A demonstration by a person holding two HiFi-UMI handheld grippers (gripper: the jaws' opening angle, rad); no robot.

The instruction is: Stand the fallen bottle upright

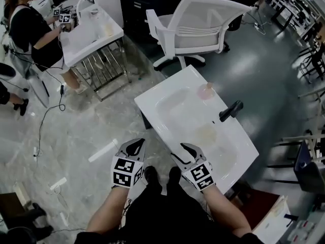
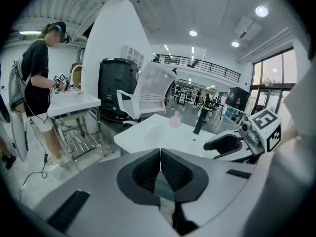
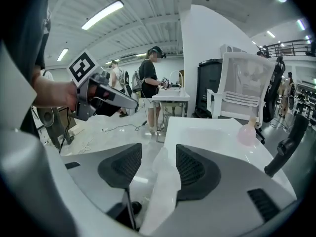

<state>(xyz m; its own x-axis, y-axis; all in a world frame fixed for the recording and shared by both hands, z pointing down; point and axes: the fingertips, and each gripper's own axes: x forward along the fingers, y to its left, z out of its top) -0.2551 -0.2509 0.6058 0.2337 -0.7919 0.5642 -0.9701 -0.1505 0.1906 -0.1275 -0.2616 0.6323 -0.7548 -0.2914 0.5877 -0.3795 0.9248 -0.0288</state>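
Pink bottle (image 1: 205, 91) sits on the far rim of the white sink (image 1: 152, 103), past the basin & just beyond the black faucet (image 1: 231, 111), well apart from both grippers; in both gripper views it shows w/ round body low & pale neck on top, so its long axis looks vertical, i.e. it seems to stand rather than lie, tho it's small & soft in every view, so not certain; L gripper (image 1: 133, 147) hangs off the sink's near-left corner over the floor, jaws together, pads touching, nothing btwn them; R gripper (image 1: 187, 154) is at the sink's near edge, jaws apart, gap empty bar the sink's near corner seen thru it; neither touches anything; key relation: bottle lies ahead & to the right of both, across the whole basin, and R gripper is the nearer, w/ a line to it that passes left of the faucet; L would have to cross the basin & the R; judgement: if the bottle does need righting, R is the hand for it, reaching up the length of the sink w/ jaws set across the body from the side; if it stands as it looks, the job seems done; risk on any approach is a nudge that tips it off the far rim, as it's close to the edge.
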